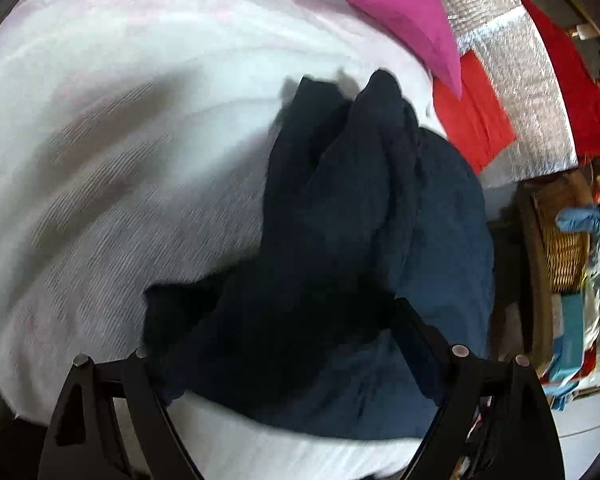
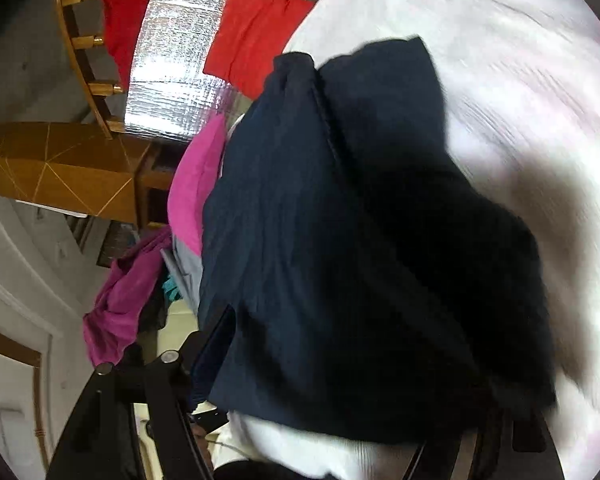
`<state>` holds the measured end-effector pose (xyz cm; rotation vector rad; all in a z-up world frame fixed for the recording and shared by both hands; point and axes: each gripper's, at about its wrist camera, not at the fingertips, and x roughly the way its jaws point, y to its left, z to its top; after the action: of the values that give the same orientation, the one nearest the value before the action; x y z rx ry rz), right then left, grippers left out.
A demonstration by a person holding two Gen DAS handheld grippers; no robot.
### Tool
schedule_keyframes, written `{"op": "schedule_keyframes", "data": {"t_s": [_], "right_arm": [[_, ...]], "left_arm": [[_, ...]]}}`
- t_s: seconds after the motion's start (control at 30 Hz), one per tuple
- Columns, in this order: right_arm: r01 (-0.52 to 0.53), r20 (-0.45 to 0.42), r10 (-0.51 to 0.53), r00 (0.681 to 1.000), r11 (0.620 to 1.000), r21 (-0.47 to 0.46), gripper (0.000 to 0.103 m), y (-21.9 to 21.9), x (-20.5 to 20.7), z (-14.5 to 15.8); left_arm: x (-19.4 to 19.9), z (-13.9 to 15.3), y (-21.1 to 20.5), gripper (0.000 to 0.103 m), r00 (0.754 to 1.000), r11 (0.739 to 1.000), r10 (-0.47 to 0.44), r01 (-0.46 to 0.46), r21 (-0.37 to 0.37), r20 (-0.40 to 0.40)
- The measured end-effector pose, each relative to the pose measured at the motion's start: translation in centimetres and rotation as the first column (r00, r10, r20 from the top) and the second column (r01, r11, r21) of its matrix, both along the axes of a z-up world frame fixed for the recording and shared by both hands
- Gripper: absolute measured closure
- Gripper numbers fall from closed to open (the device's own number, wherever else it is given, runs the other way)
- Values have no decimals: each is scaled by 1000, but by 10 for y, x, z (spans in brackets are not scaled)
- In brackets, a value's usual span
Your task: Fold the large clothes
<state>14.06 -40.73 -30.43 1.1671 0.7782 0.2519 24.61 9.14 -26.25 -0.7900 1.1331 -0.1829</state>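
Observation:
A dark navy garment (image 1: 364,240) hangs bunched over a white textured sheet (image 1: 120,160). My left gripper (image 1: 292,344) has its fingertips buried in the navy cloth and seems shut on it, the cloth draping between its black arms. In the right wrist view the same navy garment (image 2: 340,240) fills the middle, and my right gripper (image 2: 340,412) is hidden under it and seems shut on its lower edge. The white sheet (image 2: 520,100) lies behind it.
A pink cloth (image 1: 404,12), an orange-red folded cloth (image 1: 476,116) and a silver foil mat (image 1: 512,64) lie at the far side. A wicker basket (image 1: 564,248) stands right. In the right view, a wooden cabinet (image 2: 60,168), magenta clothes (image 2: 124,292).

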Motion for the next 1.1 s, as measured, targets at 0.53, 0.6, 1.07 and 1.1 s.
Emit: {"op": "schedule_keyframes", "data": {"t_s": [0.53, 0.6, 1.07, 1.1], "right_arm": [[16, 28, -10, 1000, 972, -234, 62, 33, 103, 23], [13, 27, -8, 1000, 983, -185, 62, 30, 91, 13], [163, 80, -144, 986, 917, -364, 43, -31, -1, 86], [159, 101, -130, 986, 908, -388, 48, -25, 6, 95]], "left_arm": [[108, 23, -7, 65, 992, 983, -48, 26, 184, 119], [97, 21, -8, 59, 985, 977, -70, 36, 210, 158], [26, 93, 10, 33, 948, 857, -56, -115, 503, 312], [24, 99, -3, 26, 941, 830, -102, -98, 548, 322]]}}
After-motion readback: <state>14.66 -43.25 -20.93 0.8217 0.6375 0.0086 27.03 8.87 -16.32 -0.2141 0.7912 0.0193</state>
